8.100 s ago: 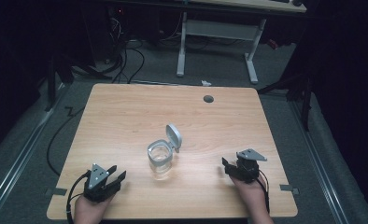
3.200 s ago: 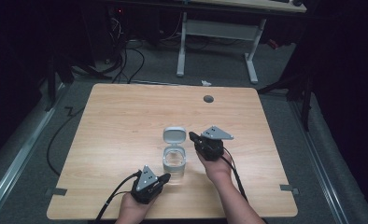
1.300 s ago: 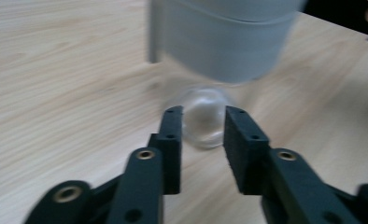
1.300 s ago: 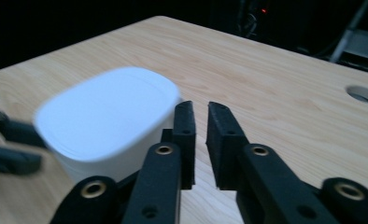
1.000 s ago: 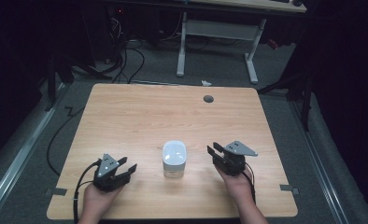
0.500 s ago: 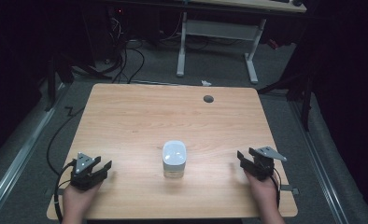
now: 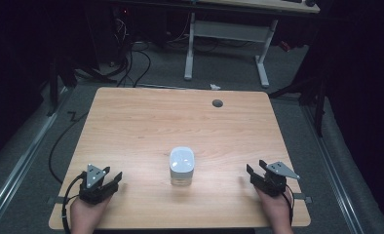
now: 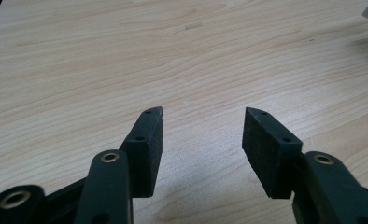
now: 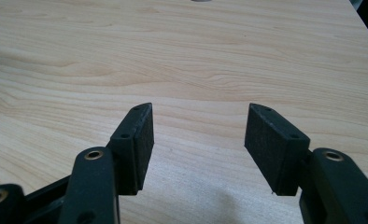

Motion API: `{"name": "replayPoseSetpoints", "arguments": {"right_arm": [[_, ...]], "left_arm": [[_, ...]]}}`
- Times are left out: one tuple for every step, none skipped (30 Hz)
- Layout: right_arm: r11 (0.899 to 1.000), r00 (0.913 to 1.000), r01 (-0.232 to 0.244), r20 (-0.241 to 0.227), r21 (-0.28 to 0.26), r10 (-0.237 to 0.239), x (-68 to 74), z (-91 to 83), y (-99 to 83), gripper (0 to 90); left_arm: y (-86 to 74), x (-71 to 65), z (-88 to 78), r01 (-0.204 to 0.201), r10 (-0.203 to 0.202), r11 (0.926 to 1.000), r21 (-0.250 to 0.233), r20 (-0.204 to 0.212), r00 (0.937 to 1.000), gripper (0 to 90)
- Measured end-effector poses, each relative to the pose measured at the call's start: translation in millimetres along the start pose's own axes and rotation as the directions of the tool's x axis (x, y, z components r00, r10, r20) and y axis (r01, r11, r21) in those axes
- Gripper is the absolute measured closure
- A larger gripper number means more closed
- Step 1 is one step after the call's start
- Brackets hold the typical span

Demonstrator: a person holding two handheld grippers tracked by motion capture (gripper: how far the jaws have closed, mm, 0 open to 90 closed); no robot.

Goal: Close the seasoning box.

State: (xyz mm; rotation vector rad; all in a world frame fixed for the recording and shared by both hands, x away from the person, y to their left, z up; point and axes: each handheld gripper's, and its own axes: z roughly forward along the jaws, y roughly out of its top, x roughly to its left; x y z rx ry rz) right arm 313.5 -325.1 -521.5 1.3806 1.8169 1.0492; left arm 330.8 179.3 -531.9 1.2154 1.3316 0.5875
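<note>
wooden table [image 7: 146, 122]: lidded container [image 7: 182, 165] midway between left gripper [image 7: 107, 180], right gripper [image 7: 256, 172] (jaws spread, empty).

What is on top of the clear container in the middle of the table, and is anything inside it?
A white lid sits closed on top of the clear container. Through the part of its clear wall showing below the lid, no contents stand out, but the lid covers the interior from above, so that stays uncertain.

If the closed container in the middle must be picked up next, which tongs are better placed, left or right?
Neither clearly. The container stands midway between the left tongs and the right tongs; both are open, empty and resting near the table front edge. Right sits marginally closer.
</note>
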Motion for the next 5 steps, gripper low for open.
{"name": "replayPoseSetpoints", "arguments": {"right_arm": [[1.000,1.0000,0.000,0.000,0.000,0.000,0.0,0.0,0.0,42.5],[1.000,1.0000,0.003,0.002,0.002,-0.003,1.2,-0.4,-0.3,42.6],[1.000,1.0000,0.003,0.009,0.004,-0.003,2.7,-1.8,-0.9,42.6],[1.000,0.9999,0.001,0.011,0.005,-0.001,3.3,-2.6,-1.0,42.6],[1.000,0.9999,0.001,0.011,0.005,-0.001,3.3,-2.6,-1.0,42.6]], "left_arm": [[0.0,0.0,0.0,0.000,0.000,1.0000,0.000,0.000,1.0000,48.8],[-0.3,0.8,0.8,-0.002,0.002,1.0000,0.004,-0.001,1.0000,48.8],[-0.3,1.4,1.1,-0.003,0.003,1.0000,0.006,0.000,1.0000,48.8],[0.3,1.6,1.2,0.006,-0.006,1.0000,0.002,0.009,0.9999,48.9],[0.3,1.6,1.2,0.006,-0.006,1.0000,0.002,0.009,0.9999,49.0]]}}
